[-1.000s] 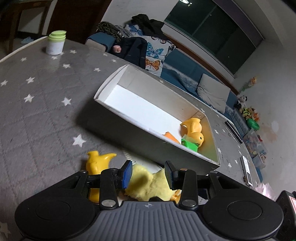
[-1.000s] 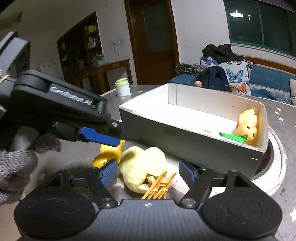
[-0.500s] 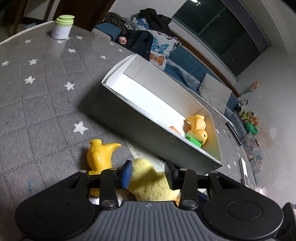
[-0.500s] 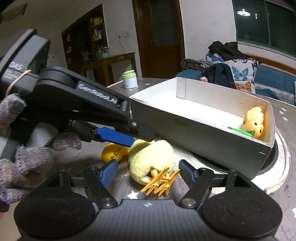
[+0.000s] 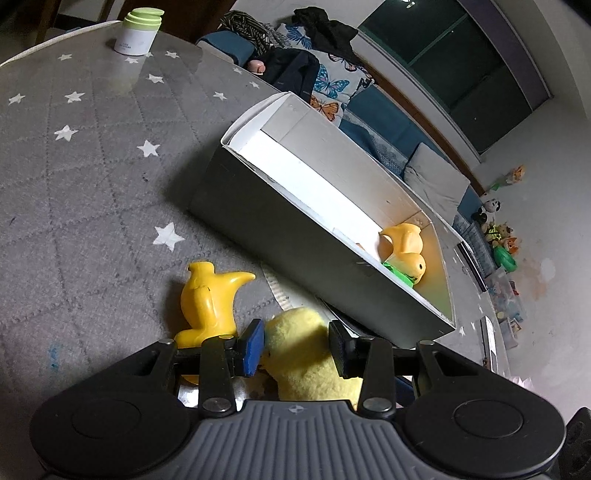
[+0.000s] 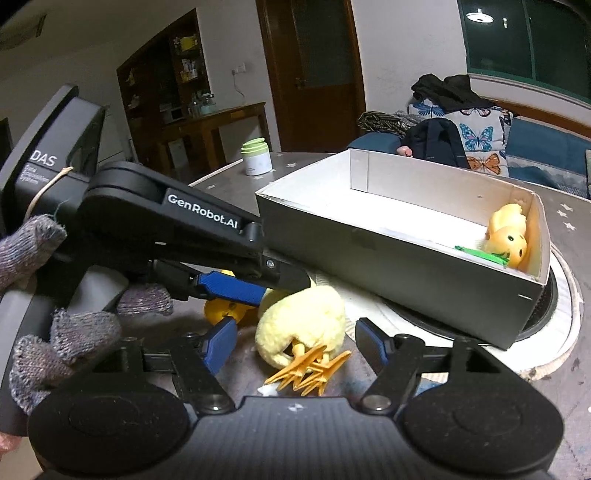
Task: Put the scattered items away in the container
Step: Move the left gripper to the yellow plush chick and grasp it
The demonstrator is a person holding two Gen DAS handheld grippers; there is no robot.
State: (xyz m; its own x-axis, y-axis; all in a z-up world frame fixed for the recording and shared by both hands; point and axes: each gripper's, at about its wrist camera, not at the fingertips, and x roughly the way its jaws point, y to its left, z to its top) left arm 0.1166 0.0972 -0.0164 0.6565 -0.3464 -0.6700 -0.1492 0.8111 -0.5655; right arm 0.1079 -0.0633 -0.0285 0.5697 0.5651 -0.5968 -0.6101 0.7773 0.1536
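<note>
On the grey star-printed tabletop (image 5: 74,192), a yellow plush chick (image 6: 301,325) lies just in front of the long white box (image 6: 406,273), its orange feet (image 6: 310,369) toward the right wrist camera. Both grippers bracket this toy. The right gripper (image 6: 293,345) has just been closing its jaws; the chick sits between the blue pads with a visible gap on each side, so no grip is made. The left gripper (image 5: 295,347), held in a grey knitted glove (image 6: 55,332), reaches in from the left; its jaws stand apart around the plush body, and whether the pads press it cannot be told for certain. A yellow rubber duck (image 5: 208,302) lies on the tabletop just beside the chick, outside the box. Inside the box, at its far end, rest another yellow duck (image 5: 404,247) and a green piece (image 6: 480,254). A green-lidded jar (image 5: 138,27) stands well apart near the table edge.
</note>
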